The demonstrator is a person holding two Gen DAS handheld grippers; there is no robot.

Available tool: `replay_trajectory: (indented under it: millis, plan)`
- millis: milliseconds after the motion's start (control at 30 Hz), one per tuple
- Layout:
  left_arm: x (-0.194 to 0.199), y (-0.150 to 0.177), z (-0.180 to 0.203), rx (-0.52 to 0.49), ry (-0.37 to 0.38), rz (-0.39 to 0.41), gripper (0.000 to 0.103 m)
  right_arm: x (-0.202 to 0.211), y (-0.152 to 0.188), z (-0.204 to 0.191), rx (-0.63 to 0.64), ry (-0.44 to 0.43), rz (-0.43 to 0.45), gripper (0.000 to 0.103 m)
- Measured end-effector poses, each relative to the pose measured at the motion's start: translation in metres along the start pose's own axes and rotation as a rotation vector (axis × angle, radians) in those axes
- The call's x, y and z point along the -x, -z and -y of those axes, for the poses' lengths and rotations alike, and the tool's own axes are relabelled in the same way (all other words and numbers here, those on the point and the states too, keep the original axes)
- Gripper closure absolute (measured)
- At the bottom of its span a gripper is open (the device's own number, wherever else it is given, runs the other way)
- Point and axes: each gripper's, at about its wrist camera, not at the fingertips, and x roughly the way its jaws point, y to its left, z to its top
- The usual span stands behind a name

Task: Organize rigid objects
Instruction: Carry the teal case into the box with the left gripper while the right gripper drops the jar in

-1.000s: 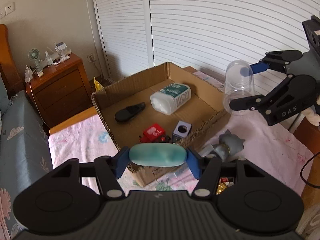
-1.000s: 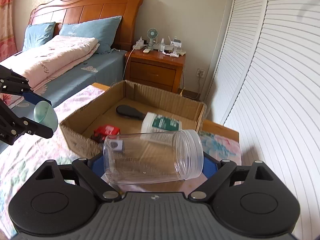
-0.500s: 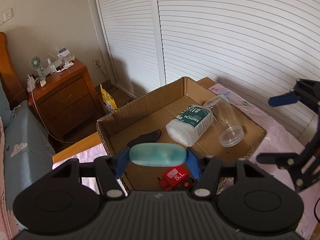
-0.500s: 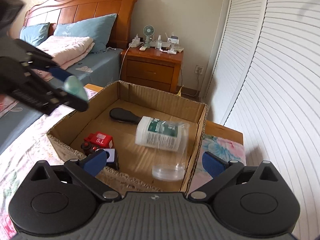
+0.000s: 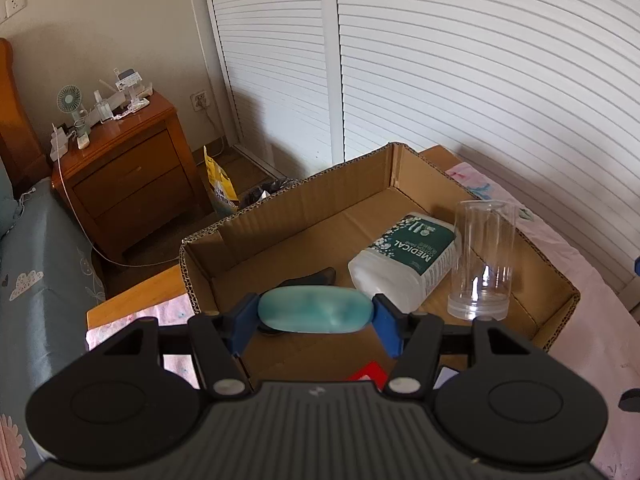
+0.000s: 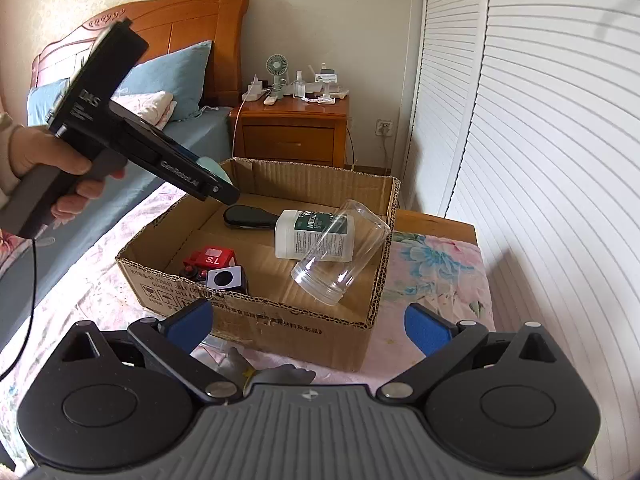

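With its jaws just swung wide and nothing between them, the right gripper point(image 6: 308, 322) hangs before the cardboard box point(image 6: 280, 322), where the clear jar point(image 6: 340, 252) it released a second ago now lies tilted against a white bottle point(image 6: 304, 236). Farther in, the left gripper point(image 5: 316, 316), clamped on a teal oval case point(image 5: 316, 314), is next over the box.

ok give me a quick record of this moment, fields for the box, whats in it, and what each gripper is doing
box: open cardboard box on the flowered bedspread
in box: white medical bottle lying on its side; clear jar mouth down, tilted against the bottle; black brush; red toy; small cube
left gripper: jaws shut on teal oval case, over the box
right gripper: jaws have just been opening, now wide, nothing between them
not yet in box: teal oval case
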Motion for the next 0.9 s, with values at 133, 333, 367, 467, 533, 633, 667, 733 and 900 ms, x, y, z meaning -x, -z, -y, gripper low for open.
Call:
replay_trajectory:
  millis: [133,333,367,467,533,633,667,733,900]
  plan:
    - [-0.013,0.002,-0.005,0.037,-0.002,-0.025,0.043,0.005,0.004,0.003,-0.045,-0.009,0.007,0.0]
    - [-0.003,0.003,-0.014,0.122,-0.027,0.029,0.006,0.006,0.006,0.005,-0.071,-0.009,0.003,0.0]
    - [0.001,0.003,-0.015,0.121,-0.033,0.032,0.006,0.006,0.006,0.005,-0.071,-0.003,0.002,0.0]
    - [0.013,0.007,-0.013,0.108,-0.044,0.02,0.006,0.006,0.008,0.002,-0.074,0.005,0.0,0.0]
    - [0.02,0.012,-0.01,0.091,-0.065,0.014,0.006,0.006,0.01,0.0,-0.076,0.01,-0.004,0.0]
    - [0.032,0.022,-0.002,0.059,-0.077,0.017,0.006,0.006,0.014,-0.003,-0.078,0.03,-0.01,0.0]
    - [0.037,0.026,0.001,0.055,-0.076,0.019,0.006,0.007,0.017,-0.004,-0.079,0.035,-0.013,0.0]
    - [0.045,0.034,0.005,0.059,-0.068,0.024,0.006,0.007,0.021,-0.005,-0.083,0.042,-0.017,0.0]
    - [0.065,0.056,0.017,0.074,-0.058,0.039,0.006,0.01,0.037,-0.009,-0.095,0.086,-0.02,0.0]
